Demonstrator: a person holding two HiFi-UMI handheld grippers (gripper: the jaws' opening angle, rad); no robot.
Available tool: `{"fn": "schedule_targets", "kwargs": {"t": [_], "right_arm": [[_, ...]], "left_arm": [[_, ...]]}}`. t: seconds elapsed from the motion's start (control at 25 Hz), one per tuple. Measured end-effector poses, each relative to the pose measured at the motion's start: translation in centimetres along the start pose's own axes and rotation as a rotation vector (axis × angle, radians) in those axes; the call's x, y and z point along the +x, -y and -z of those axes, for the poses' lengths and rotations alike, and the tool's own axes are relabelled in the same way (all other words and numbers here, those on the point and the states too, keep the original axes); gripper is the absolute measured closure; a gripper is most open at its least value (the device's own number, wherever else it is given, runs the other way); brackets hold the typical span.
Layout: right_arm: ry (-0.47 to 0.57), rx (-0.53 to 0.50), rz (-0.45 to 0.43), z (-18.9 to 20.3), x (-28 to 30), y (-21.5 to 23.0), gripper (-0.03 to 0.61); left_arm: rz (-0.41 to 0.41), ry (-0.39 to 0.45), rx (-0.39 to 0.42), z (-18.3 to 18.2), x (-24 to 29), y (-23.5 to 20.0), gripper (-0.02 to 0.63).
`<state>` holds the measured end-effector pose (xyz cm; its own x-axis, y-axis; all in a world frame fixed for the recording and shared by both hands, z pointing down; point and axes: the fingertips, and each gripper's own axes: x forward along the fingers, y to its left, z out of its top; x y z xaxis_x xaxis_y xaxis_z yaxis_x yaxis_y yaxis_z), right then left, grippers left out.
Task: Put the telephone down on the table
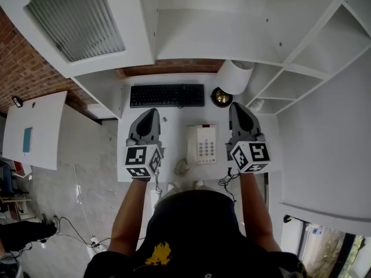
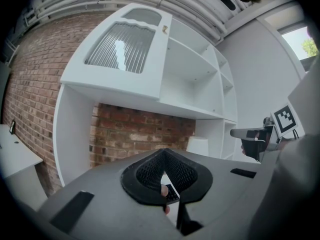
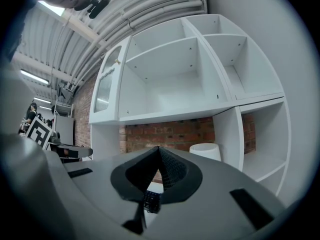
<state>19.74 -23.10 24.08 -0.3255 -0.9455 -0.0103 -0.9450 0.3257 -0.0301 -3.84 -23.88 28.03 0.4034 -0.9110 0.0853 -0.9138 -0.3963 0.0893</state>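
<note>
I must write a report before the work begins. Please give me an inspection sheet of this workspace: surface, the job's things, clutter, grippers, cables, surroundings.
Surface: white table, set under a shelf unit.
Job's things: telephone lies flat on the table between the two grippers; neither touches it.
Clutter: black keyboard at the back; white shade-like object; dark round object; small crumpled thing near the front edge.
Grippers: left gripper and right gripper hover over the table, fingers shut, nothing held.
Cables: dark cable below the right gripper; loose cables on the floor.
Surroundings: white shelves, cabinet door with ribbed glass, brick wall.
</note>
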Motion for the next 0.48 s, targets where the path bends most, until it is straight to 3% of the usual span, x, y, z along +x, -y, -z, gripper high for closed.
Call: {"fn": "schedule_targets", "kwargs": {"t": [0.48], "right_arm": [[0.004, -0.067, 0.015, -0.76, -0.33, 0.44, 0.581]], "left_arm": [[0.007, 0.000, 0.012, -0.16, 0.15, 0.34, 0.597]]}}
